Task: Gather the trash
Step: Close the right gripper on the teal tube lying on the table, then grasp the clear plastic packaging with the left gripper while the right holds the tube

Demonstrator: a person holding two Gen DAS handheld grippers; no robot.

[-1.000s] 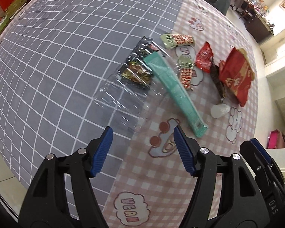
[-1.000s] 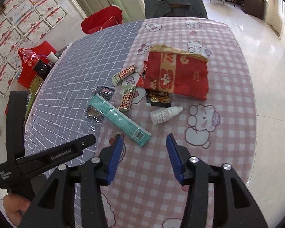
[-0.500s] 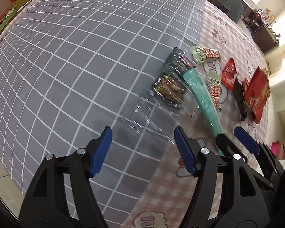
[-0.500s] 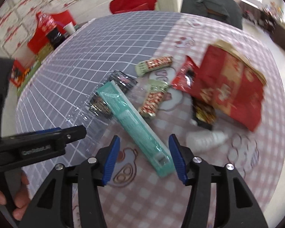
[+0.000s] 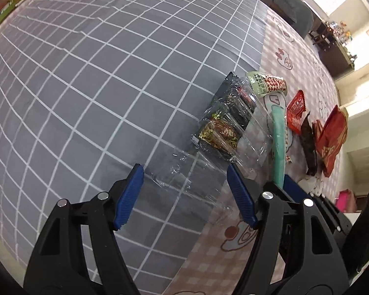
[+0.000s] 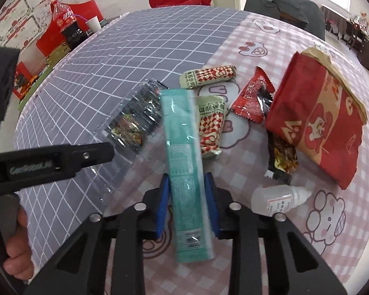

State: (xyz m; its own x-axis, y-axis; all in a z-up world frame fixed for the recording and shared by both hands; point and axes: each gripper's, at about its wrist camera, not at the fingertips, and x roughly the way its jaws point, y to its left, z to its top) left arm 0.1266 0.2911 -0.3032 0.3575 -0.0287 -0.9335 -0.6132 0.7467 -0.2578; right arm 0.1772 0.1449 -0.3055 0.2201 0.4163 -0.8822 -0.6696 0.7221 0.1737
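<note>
Right gripper (image 6: pixel 187 202) clenched on the teal box (image 6: pixel 184 162) at 6 o'clock; left gripper (image 5: pixel 184 194) released over the clear tray (image 5: pixel 209 172) — lift level, grip kept firm.

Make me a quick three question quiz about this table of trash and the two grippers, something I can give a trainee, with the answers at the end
1. True or false: the right gripper is shut on the teal box.
2. Multiple choice: the left gripper is lined up on which item? A) the red paper bag B) the clear plastic tray C) the white dropper bottle
3. Fill the gap: the tablecloth under the dropper bottle is pink checked; under most of the clear tray it is ____ with white grid lines.

Key: 1 true; 2 B, open, with the tray's near end between its fingers; 3 grey.
</note>
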